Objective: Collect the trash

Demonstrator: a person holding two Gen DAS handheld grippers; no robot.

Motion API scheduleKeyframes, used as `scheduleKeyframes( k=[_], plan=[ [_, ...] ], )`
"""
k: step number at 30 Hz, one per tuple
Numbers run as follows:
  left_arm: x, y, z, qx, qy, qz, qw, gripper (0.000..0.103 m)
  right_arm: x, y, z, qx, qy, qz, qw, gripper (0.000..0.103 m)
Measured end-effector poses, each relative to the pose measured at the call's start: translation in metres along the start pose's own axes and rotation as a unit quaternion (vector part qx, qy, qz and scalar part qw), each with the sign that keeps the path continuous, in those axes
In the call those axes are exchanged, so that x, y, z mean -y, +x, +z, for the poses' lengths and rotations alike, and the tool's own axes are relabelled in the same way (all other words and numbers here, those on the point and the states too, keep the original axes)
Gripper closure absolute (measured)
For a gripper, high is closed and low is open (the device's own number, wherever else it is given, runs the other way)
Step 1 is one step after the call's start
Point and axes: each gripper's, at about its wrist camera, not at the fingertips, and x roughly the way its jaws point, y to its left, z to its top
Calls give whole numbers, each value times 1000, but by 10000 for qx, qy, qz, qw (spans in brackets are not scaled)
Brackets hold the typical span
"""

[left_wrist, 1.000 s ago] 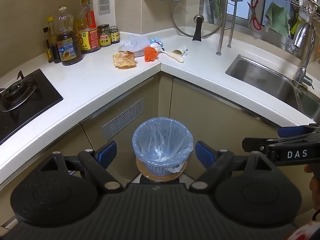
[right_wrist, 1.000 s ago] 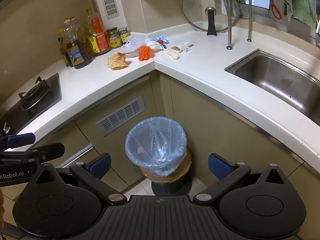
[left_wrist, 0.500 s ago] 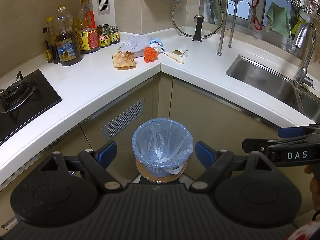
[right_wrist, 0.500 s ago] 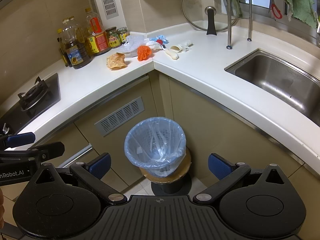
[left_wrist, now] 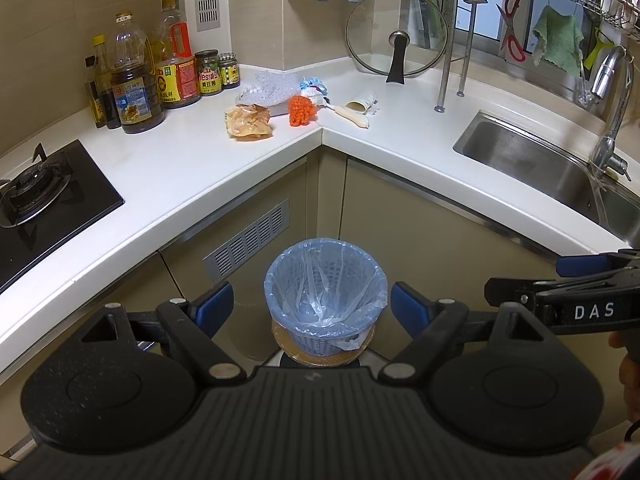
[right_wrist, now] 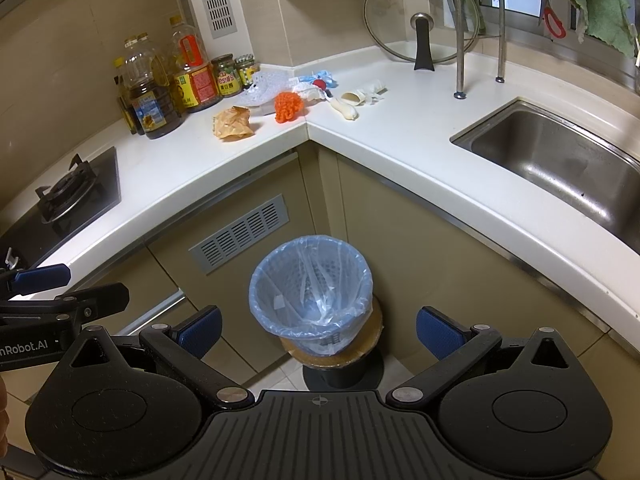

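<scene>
A blue basket bin (left_wrist: 326, 292) (right_wrist: 310, 292) with a clear liner stands on a round stool in the corner below the counter. Trash lies in the counter corner: a crumpled tan wrapper (left_wrist: 248, 120) (right_wrist: 233, 122), an orange netted ball (left_wrist: 302, 110) (right_wrist: 287, 107), clear plastic packaging (left_wrist: 270, 87) (right_wrist: 262, 88), a white-and-blue scrap pile (left_wrist: 314, 90) (right_wrist: 316, 82), a pale peel (left_wrist: 354, 116) (right_wrist: 344, 109) and a small paper roll (left_wrist: 362, 102) (right_wrist: 362, 96). My left gripper (left_wrist: 310, 306) and my right gripper (right_wrist: 318, 330) are both open and empty, held over the bin.
Oil bottles and jars (left_wrist: 160, 76) stand at the back left by a gas hob (left_wrist: 36, 188). A glass lid (left_wrist: 396, 34) leans on the wall. A steel sink (left_wrist: 552, 172) with a tap (left_wrist: 610, 112) is at right, under a dish rack with scissors and a green cloth.
Both views have shifted very slightly; the bin sits a little lower between the left gripper's fingers. Both grippers stay open and empty.
</scene>
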Motion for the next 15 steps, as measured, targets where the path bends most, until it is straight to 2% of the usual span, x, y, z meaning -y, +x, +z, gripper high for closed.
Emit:
scheduleKeyframes(
  k=[15],
  plan=[
    [1, 0, 0, 12, 0, -8, 10000, 19, 0, -1, 0, 2, -6, -3, 10000, 0]
  ],
)
